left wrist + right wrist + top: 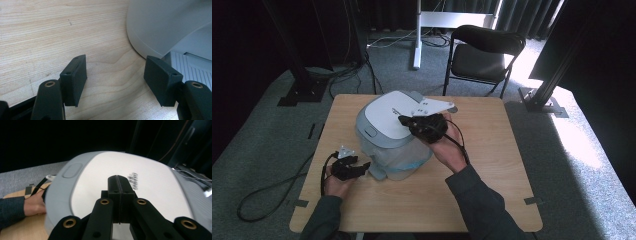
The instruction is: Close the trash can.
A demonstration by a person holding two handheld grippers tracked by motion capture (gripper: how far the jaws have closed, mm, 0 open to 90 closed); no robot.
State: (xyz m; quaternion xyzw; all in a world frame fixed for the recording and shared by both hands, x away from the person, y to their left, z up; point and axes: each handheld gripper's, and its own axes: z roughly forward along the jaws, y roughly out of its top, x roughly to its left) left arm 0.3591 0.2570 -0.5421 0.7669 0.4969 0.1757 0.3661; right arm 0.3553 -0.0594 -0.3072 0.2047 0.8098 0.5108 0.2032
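Right jaws: pressed flat together with nothing between them, the right gripper (119, 185) poised over the white lid (130, 185) of the cooker.
Right gripper, from above: the right gripper (404, 120) sits at the right-hand edge of the lid, its grey plate sticking out toward the far side of the desk; whether the tips touch the lid I cannot tell.
Left jaws: spread wide, bare wood between them, nothing gripped by the left gripper (116, 75).
Left gripper, from above: the left gripper (366, 165) lies low at the near left foot of the cooker, pointing at its base.
Left jaw and cooker: one jaw of the left gripper stands just beside the cooker's rounded grey wall (160, 25) and a ribbed grey part at its foot.
Cooker: the cooker (389, 135), a rounded white and grey machine, stands in the middle of the desk, lid down, a grey oval button (72, 170) at the lid's front edge.
Lid marks: a row of small dark slots (133, 180) just beyond the closed right jaws.
Hands: the right hand (452, 150) comes in from the near right, the left hand (337, 184) from the near left, both in dark sleeves.
Desk: a light wooden desk (492, 165) on grey carpet.
Behind: a black chair (484, 55) past the far edge of the desk.
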